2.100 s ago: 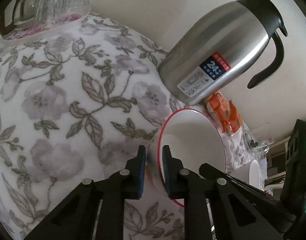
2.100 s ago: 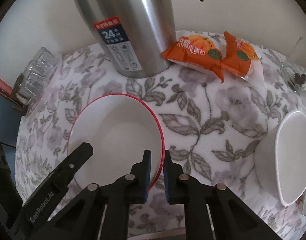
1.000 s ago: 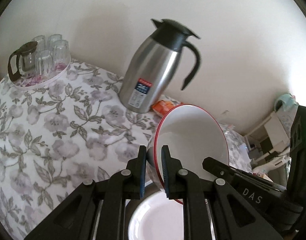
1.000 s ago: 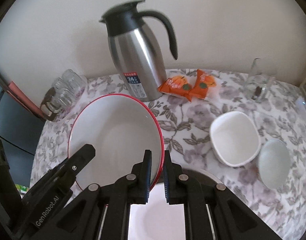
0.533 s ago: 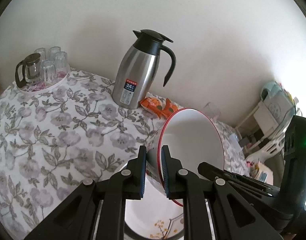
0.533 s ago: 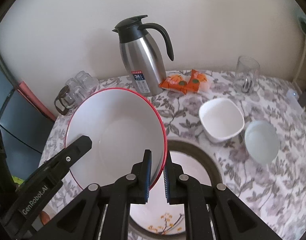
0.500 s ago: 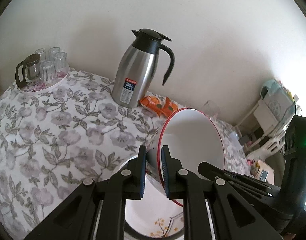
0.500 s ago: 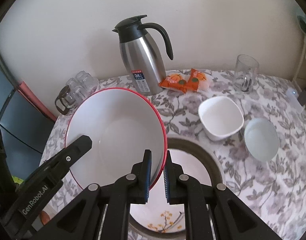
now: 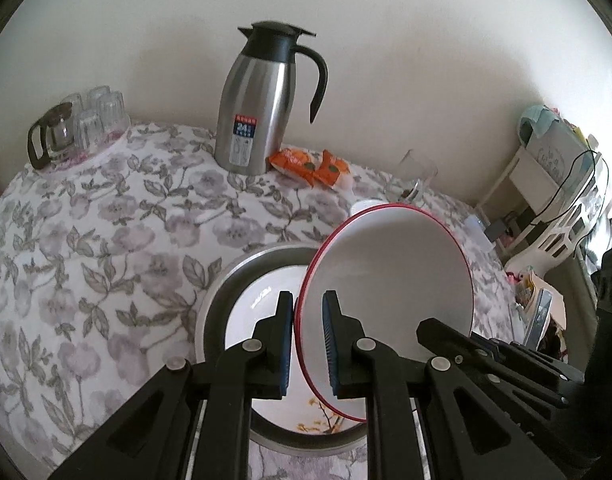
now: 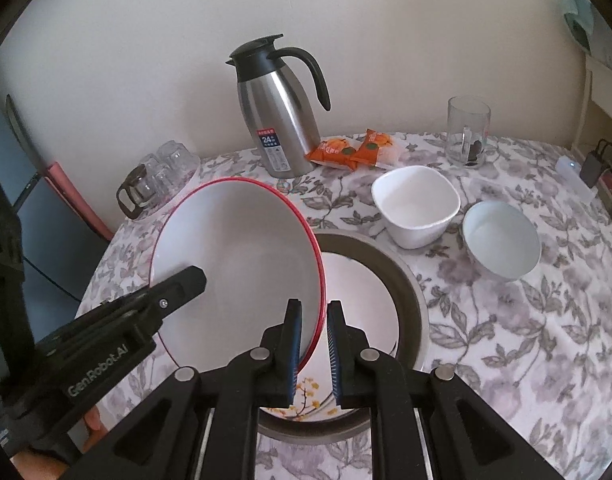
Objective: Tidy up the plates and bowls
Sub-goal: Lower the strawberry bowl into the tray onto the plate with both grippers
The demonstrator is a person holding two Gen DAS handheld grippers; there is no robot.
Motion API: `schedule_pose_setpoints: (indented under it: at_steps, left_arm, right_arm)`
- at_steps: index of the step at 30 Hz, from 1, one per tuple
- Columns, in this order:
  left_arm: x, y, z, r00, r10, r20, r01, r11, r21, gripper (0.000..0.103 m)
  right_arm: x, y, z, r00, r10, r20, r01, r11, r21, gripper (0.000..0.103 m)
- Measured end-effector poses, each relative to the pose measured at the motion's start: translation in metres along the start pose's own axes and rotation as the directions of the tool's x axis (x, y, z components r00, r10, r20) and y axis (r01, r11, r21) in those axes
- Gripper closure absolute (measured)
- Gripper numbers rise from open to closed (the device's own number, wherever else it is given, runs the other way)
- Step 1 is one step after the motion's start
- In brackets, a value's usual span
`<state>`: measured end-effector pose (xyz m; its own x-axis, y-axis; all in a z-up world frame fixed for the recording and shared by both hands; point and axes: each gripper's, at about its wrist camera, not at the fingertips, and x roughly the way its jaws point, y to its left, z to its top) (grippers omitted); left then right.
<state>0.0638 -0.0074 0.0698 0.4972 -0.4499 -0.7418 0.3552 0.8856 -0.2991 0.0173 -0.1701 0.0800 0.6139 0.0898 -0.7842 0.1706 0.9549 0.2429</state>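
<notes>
A white bowl with a red rim [image 9: 389, 280] [image 10: 238, 248] hangs tilted above the table, held at opposite sides. My left gripper [image 9: 307, 296] is shut on its rim at one side. My right gripper [image 10: 313, 304] is shut on the rim at the other side. Each gripper shows in the other's view: the right one [image 9: 445, 332] and the left one [image 10: 178, 284]. Under the bowl a white plate with yellow flowers [image 9: 258, 300] [image 10: 357, 292] lies on a larger grey plate [image 9: 214, 300] [image 10: 405, 296]. The bowl hides part of both plates.
On the flowered tablecloth stand a steel jug [image 9: 258, 100] [image 10: 282, 112], orange snack packets [image 10: 349, 150], a glass mug [image 10: 467, 132], a tray of glasses [image 9: 82, 128], a square white bowl [image 10: 415, 204] and a pale blue bowl [image 10: 501, 238]. A white shelf [image 9: 553, 200] stands beyond the table's right edge.
Both grippers have carried the bowl away from the jug and over the stacked plates. More of the plates and the table's right side shows now. Both grips are unchanged.
</notes>
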Motion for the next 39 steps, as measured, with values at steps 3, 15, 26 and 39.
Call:
schedule_pose_setpoints:
  at_steps: [3, 15, 26, 39]
  left_arm:
    - [0.007, 0.002, -0.005, 1.0, -0.011, -0.027, 0.011, 1.0, -0.01, 0.088]
    - [0.027, 0.003, -0.012, 0.995, 0.008, -0.096, -0.011, 1.0, -0.021, 0.088]
    - [0.046, 0.014, -0.018, 0.988, 0.026, -0.154, -0.035, 0.998, -0.051, 0.088]
    - [0.063, 0.016, -0.014, 0.983, 0.031, -0.179, -0.044, 0.997, -0.07, 0.088]
  right_arm:
    - [-0.001, -0.002, -0.003, 1.0, -0.001, 0.001, 0.001, 1.0, 0.005, 0.088]
    - [0.027, -0.017, -0.017, 0.995, 0.016, -0.1, -0.011, 0.999, 0.05, 0.088]
    - [0.052, -0.025, -0.026, 0.984, 0.045, -0.174, -0.027, 0.994, 0.102, 0.088]
    - [0.068, -0.03, -0.025, 0.978, 0.04, -0.204, -0.014, 0.992, 0.128, 0.088]
